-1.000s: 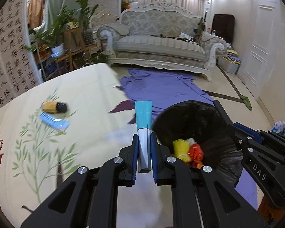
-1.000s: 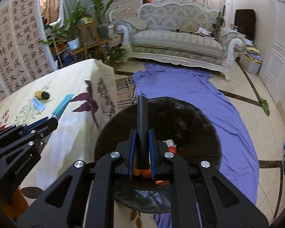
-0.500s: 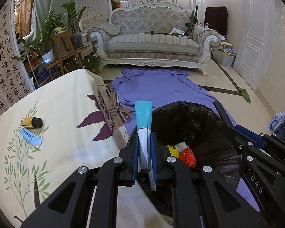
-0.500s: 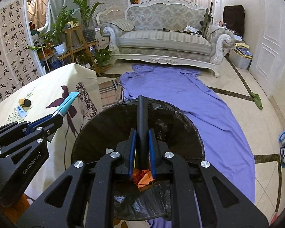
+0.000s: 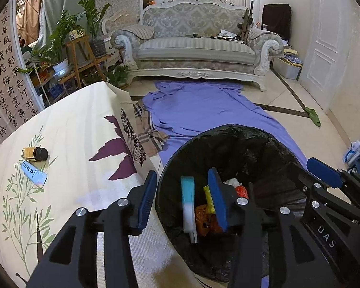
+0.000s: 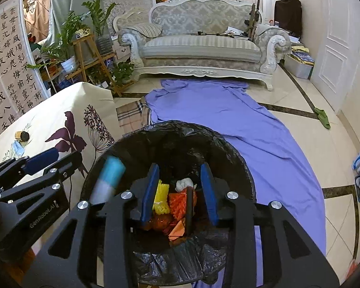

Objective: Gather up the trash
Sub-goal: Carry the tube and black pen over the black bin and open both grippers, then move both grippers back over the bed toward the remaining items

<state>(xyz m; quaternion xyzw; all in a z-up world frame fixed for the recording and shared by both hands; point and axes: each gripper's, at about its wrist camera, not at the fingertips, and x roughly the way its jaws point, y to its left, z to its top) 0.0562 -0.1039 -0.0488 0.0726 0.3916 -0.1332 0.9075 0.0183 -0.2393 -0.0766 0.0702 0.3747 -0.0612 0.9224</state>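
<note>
Left gripper (image 5: 182, 192): jaws have just been opening and stand partly apart. The teal-and-white tube (image 5: 188, 206) hangs between the pads, clear of both, over the mouth of the black-lined bin (image 5: 264, 148); in the right wrist view it is motion-blurred just inside the bin's near-left rim (image 6: 109, 178). Judged released and dropping.

Right gripper (image 6: 180, 184): jaws likewise just been opening, partly apart. The slim black stick (image 6: 189, 210) stands loose in the gap over the bin, touching neither pad as far as can be told. Judged let go as well.

Step in hand: the drop into the bin, both hands at once. Already inside the bin: yellow (image 6: 161, 196), orange and white scraps.

Next move, as judged: draw both grippers back from the bin and go to the table (image 5: 79, 124) left of it, where a yellow-labelled dark-capped bottle (image 5: 34, 154) and a pale blue strip (image 5: 33, 174) lie, touching or nearly so, well apart from the bin. Both are small and lie flat, so a low approach with the jaws wide would be needed.

Writing: "DAS" on the right gripper body (image 5: 326, 236); "GenRobot.AI" on the left gripper body (image 6: 43, 216). Chinese calligraphy panel (image 6: 9, 72) on the wall beyond the table, far left of the bin. Bottle label too small to read.
</note>
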